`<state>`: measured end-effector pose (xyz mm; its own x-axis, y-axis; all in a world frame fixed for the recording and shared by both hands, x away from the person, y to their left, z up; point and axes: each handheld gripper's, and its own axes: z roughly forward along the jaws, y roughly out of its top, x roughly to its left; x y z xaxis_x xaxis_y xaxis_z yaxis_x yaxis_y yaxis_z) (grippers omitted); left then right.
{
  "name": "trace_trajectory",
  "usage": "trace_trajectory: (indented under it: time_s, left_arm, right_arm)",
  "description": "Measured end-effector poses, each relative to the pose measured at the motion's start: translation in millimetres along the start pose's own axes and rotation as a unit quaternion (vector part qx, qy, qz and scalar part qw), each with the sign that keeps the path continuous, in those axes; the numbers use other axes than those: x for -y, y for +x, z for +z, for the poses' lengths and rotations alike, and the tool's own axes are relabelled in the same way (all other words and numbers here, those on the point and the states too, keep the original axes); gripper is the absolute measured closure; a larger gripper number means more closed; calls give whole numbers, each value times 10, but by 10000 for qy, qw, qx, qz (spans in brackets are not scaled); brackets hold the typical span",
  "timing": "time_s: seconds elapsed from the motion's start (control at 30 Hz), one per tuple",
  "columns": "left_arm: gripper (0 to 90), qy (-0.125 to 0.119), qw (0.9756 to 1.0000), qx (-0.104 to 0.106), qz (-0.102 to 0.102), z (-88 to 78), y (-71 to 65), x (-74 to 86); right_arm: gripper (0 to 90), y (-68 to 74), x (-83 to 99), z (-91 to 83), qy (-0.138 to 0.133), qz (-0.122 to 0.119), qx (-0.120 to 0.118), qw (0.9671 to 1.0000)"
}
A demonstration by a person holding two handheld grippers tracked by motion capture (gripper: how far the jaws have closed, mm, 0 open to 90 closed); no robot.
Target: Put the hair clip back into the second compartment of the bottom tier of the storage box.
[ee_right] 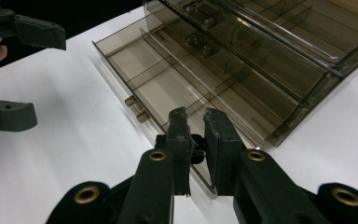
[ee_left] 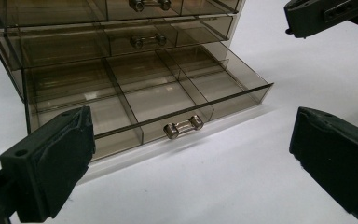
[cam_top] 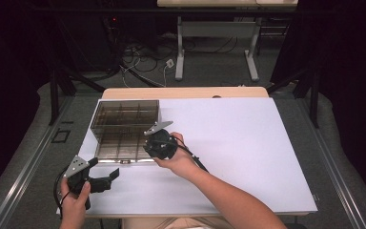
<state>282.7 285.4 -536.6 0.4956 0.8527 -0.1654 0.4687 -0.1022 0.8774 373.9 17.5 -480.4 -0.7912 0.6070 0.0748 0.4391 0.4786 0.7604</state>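
Drawer looks light, stiff and slick, best taken by its handle at six o'clock; right gripper nearly together and empty, left gripper apart.

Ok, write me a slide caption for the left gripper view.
Open left gripper faces a smoky clear drawer cabinet whose bottom drawer is pulled out, metal handle forward.

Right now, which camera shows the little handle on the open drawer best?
The left gripper view: the handle sits near the middle, facing the camera, shiny and sharp on the drawer front. The right gripper view shows it small and side-on. In the high view it is just a tiny speck at the drawer's front edge.
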Motion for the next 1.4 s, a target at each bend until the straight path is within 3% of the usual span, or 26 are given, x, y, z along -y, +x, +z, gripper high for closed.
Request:
trace_trajectory:
  time_s: [1.4]
  left_arm:
    - [4, -162, 9995, -212, -190, -210, 26, 89]
  right_arm:
    - [810, 203, -111, 676, 36, -2, -214, 9998]
